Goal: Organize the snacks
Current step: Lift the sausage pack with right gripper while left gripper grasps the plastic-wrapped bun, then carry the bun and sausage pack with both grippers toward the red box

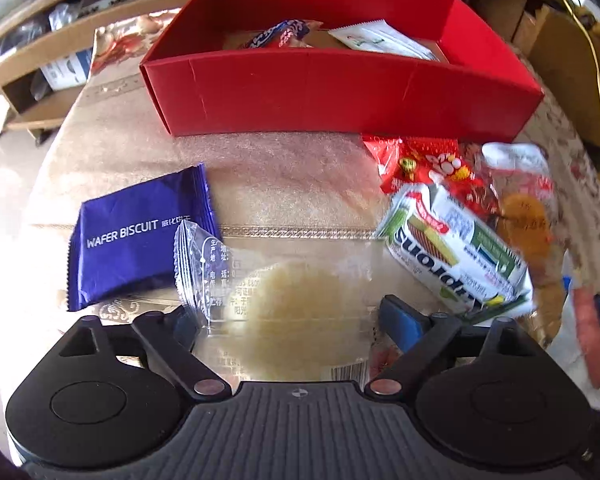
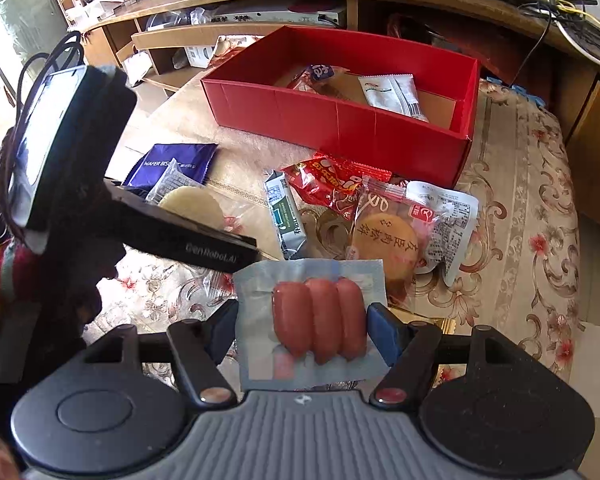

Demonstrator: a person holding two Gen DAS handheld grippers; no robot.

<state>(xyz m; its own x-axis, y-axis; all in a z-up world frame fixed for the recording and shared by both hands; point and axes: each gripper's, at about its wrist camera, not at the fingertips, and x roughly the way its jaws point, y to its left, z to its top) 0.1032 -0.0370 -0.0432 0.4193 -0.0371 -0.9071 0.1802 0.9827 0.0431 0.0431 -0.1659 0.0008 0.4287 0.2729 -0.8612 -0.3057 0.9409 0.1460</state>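
Left wrist view, item one: left gripper (image 1: pixel 290 316), jaws spread wide on either side of a clear-wrapped pale round rice cake (image 1: pixel 296 316) lying flat on the surface (image 1: pixel 284 184) (a gold patterned cloth); whether the pads touch the wrapper cannot be told.
Item two: purple foil wafer biscuit packet (image 1: pixel 140 236), flat, just left of the rice cake, its right edge under the clear wrapper's crimped end.
Item three: white and green wafer packet (image 1: pixel 456 248), tilted, to the right of the gripper, resting against a red printed snack bag (image 1: pixel 424 164) and a clear-wrapped orange round pastry (image 1: pixel 528 224).
Item four: open red cardboard box (image 1: pixel 340 96), beyond the loose snacks, holding a white sachet (image 1: pixel 384 38) and a red and blue wrapped snack (image 1: pixel 280 34).

Right wrist view, item five: right gripper (image 2: pixel 302 328), closed on a clear vacuum pack of three pink sausages (image 2: pixel 320 320), pads pressing its left and right sides, pack raised above the surface.
Item six: the left gripper's black body with a mounted phone at the left of this view, over the rice cake.
Item seven: the red box stands behind the pile, well apart from the sausage pack.
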